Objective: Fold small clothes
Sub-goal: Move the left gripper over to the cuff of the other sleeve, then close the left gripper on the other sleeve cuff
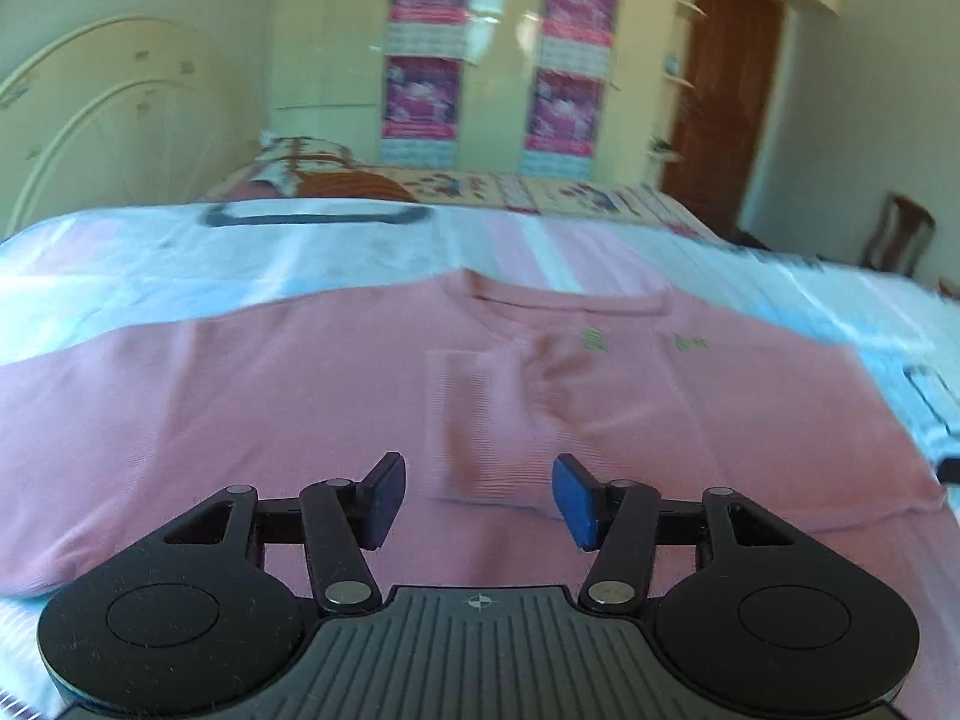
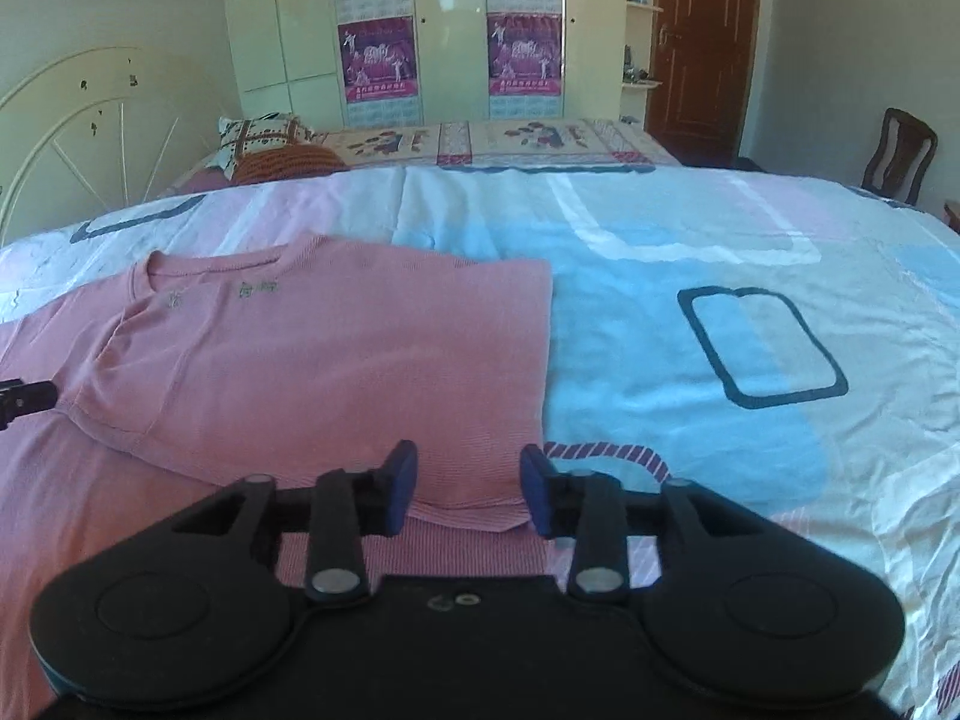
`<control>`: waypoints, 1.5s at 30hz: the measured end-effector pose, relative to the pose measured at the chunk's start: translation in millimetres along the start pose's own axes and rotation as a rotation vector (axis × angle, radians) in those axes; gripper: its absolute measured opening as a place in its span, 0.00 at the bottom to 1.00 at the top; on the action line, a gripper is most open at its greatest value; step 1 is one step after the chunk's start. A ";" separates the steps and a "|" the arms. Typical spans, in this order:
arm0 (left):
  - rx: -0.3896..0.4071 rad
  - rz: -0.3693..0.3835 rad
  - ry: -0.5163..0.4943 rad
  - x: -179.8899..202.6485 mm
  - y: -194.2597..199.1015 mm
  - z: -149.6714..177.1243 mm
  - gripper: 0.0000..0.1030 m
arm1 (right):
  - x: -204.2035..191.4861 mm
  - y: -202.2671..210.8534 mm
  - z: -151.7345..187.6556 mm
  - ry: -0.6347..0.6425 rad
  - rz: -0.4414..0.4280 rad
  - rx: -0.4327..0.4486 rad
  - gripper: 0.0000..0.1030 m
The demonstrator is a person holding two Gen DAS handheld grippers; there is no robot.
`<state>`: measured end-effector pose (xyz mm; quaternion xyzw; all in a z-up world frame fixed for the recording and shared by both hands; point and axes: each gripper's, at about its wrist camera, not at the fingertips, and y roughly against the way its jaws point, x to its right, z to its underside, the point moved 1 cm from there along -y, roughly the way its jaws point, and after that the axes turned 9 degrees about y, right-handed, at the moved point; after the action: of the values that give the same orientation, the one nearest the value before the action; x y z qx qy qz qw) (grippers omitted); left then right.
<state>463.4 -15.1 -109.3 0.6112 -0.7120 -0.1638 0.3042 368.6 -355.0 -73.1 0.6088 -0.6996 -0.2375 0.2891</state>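
Note:
A pink knit T-shirt [image 1: 270,396] lies flat on the bed with its neckline [image 1: 570,303] at the far side. Its right side is folded over the body, and the short sleeve [image 1: 474,420] lies on top. My left gripper [image 1: 477,501] hovers open just before that sleeve, with nothing between its blue pads. In the right wrist view the shirt [image 2: 330,348] shows a straight folded edge [image 2: 547,348]. My right gripper [image 2: 468,492] stands open over the hem near that edge; the cloth lies under the gap and the pads do not press it. A black part of the left gripper [image 2: 24,402] shows at the left edge.
The shirt rests on a bedsheet [image 2: 720,240] patterned in pale blue, pink and white. A white headboard [image 2: 72,132] and pillows [image 2: 264,138] are at the far left. Beyond the bed stand a wardrobe with posters [image 2: 450,30], a brown door [image 2: 702,48] and a wooden chair [image 2: 906,150].

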 end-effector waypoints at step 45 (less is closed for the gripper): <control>0.139 0.199 0.360 -110.1 -12.6 -67.2 0.09 | -66.1 -10.6 -32.4 -0.290 -0.115 0.022 0.35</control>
<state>523.1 98.5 -91.5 0.5768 -0.7126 0.0283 0.3984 404.6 -290.4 -64.6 0.6102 -0.7006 -0.3314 0.1645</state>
